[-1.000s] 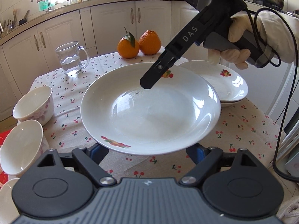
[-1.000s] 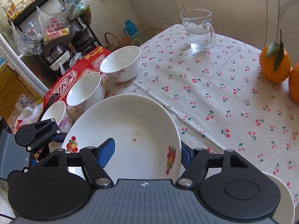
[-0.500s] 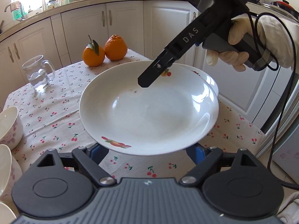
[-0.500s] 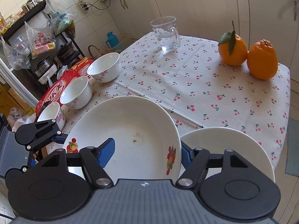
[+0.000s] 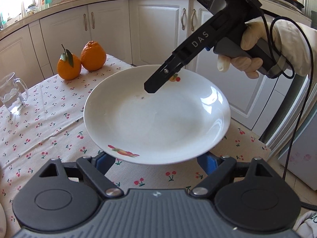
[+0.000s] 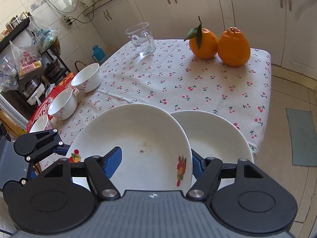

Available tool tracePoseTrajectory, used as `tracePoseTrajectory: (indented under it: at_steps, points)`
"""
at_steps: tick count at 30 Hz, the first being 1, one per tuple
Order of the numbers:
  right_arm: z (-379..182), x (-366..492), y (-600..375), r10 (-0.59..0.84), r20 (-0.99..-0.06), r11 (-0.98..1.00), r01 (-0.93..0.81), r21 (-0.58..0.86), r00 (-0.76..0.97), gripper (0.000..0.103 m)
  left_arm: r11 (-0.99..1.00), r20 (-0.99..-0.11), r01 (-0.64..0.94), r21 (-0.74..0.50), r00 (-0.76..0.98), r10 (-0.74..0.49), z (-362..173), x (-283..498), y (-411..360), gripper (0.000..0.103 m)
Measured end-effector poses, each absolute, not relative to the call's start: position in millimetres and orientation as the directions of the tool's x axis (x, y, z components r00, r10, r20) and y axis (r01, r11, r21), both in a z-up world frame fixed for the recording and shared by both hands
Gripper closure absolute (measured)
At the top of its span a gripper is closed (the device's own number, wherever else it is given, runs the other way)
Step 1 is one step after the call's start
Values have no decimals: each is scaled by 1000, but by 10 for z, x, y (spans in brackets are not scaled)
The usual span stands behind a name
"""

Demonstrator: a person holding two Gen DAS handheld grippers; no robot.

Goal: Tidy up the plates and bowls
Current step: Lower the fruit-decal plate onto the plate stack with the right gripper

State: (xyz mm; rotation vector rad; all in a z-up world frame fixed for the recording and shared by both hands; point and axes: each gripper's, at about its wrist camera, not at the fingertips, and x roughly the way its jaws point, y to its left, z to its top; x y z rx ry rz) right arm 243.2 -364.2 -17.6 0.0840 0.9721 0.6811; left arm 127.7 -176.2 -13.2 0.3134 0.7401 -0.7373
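Observation:
A white deep plate [image 5: 158, 123] with fruit prints hangs above the cherry-print tablecloth [image 5: 49, 119], carried between both grippers. My right gripper [image 6: 154, 164] is shut on its rim, one blue pad over the inside and the other under the outside. In the left wrist view its top finger [image 5: 158, 79] lies across the far rim. My left gripper [image 5: 156, 156] reaches under the near rim with its jaws spread, their tips hidden by the plate. Another white plate [image 6: 218, 138] lies on the table, just right of the carried one. Three white bowls [image 6: 87, 77] [image 6: 63, 103] [image 6: 39, 123] stand at the left.
Two oranges [image 6: 218, 43] and a glass mug [image 6: 141, 39] stand at the far side of the table. A red box [image 6: 39, 111] lies under the nearer bowls. The table's right edge [image 6: 265, 109] drops to the tiled floor. A gloved hand [image 5: 247, 59] holds the right gripper.
Both grippers have carried the plate to the right across the table. The bowls have slid out of the left wrist view, and the second plate now shows beside the carried one.

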Motion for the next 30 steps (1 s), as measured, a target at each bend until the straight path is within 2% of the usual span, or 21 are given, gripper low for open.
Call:
tracePoseTrajectory:
  at_steps: [30]
  points:
    - [-357, 2538, -4077, 528, -742, 835, -412, 364, 414, 27, 671, -715, 742, 9, 474, -514, -243, 1577, -1979, 14]
